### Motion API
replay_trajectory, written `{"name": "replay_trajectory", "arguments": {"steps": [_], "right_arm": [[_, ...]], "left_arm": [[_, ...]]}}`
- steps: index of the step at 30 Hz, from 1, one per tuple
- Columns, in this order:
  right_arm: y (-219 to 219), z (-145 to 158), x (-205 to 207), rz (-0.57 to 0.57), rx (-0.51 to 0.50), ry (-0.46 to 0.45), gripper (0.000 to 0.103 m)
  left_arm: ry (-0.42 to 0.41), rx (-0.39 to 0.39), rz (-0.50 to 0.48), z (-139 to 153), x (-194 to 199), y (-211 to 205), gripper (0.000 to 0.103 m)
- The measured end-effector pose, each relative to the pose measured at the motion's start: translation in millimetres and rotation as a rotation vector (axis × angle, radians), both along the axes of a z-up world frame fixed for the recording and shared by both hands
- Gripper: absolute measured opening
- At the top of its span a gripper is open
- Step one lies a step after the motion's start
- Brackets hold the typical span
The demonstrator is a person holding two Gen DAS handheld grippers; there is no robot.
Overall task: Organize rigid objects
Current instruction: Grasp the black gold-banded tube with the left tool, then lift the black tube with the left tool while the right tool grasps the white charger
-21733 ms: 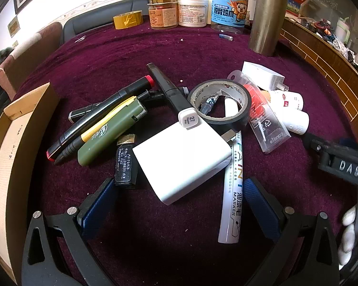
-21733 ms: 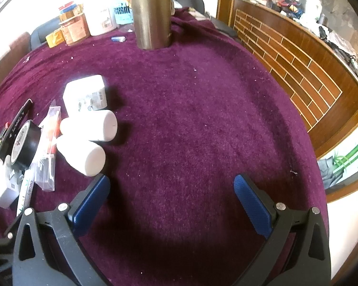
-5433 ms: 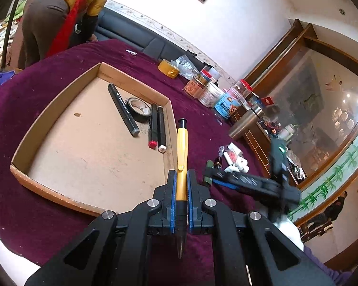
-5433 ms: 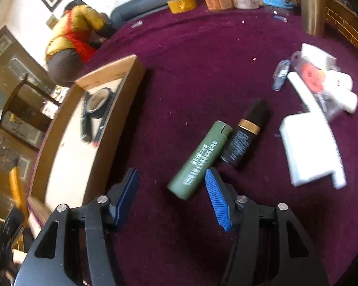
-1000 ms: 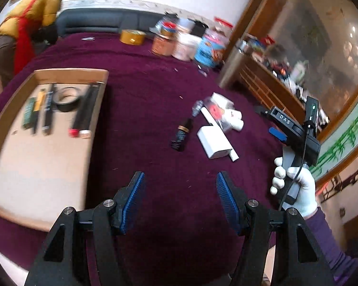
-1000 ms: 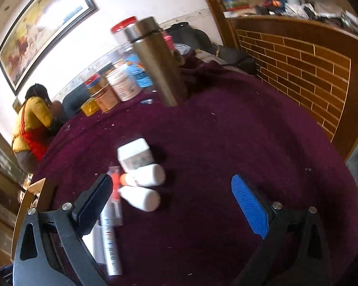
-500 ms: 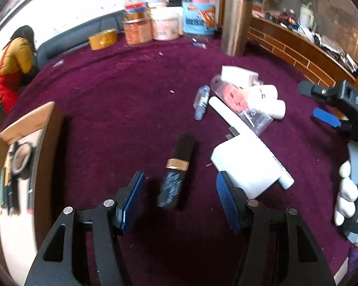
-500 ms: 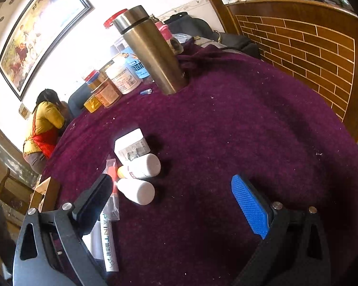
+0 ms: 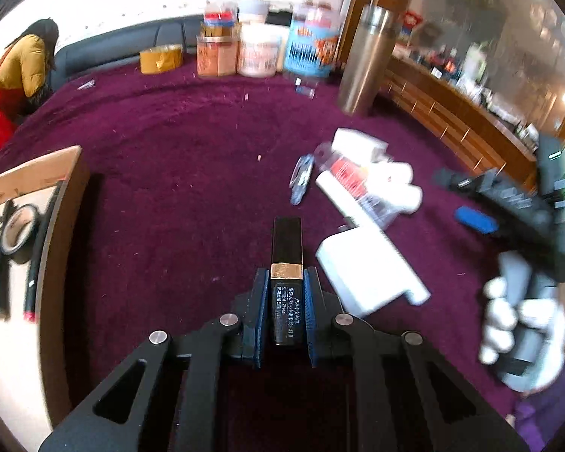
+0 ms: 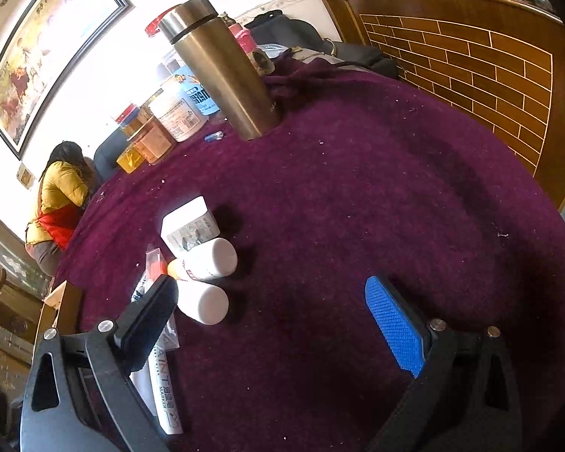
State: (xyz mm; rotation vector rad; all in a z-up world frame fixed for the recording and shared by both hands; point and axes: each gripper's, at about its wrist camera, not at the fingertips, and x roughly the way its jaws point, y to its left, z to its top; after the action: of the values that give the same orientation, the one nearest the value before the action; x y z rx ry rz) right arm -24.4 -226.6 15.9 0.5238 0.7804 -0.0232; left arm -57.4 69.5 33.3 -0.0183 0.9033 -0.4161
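My left gripper (image 9: 285,282) is shut on a black tube with a gold band (image 9: 286,263), which points away from me over the purple cloth. The cardboard tray (image 9: 62,211) at the left holds a tape roll (image 9: 17,226) and several pens. A white adapter (image 9: 361,271), a white paint marker (image 9: 342,199), two white bottles (image 9: 399,184) and a white box (image 9: 358,143) lie to the right. My right gripper (image 10: 271,320) is open and empty above the cloth, next to the bottles (image 10: 207,260) and the marker (image 10: 165,388).
A steel flask (image 9: 365,60) and several jars (image 9: 256,52) stand at the back, with a yellow tape roll (image 9: 160,58). The flask (image 10: 222,67) is tall in the right wrist view. A person in yellow (image 9: 15,71) bends at the far left. A wooden ledge (image 9: 455,120) borders the right.
My left gripper has moved forward and shut on the black tube, which lay between the open fingers half a second ago. The right gripper has barely shifted and stays open.
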Motion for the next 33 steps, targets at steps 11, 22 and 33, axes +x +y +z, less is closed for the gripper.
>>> {"name": "replay_trajectory", "arguments": {"steps": [11,22,33], "right_arm": [[30.3,7.8,4.7,0.060,-0.129,0.104,0.100],[129.6,17.4,-10.6,0.293,-0.171,0.103,0.100],[188.3,17.0,-25.0,0.502,-0.145,0.100,0.101]], "left_arm": [[-0.099,-0.222,0.043,57.8,-67.4,77.1,0.014],[-0.154,-0.316,0.152,64.9,-107.0,159.8,0.014],[-0.154,-0.335,0.215,60.0,-111.0,188.6,0.014]]}}
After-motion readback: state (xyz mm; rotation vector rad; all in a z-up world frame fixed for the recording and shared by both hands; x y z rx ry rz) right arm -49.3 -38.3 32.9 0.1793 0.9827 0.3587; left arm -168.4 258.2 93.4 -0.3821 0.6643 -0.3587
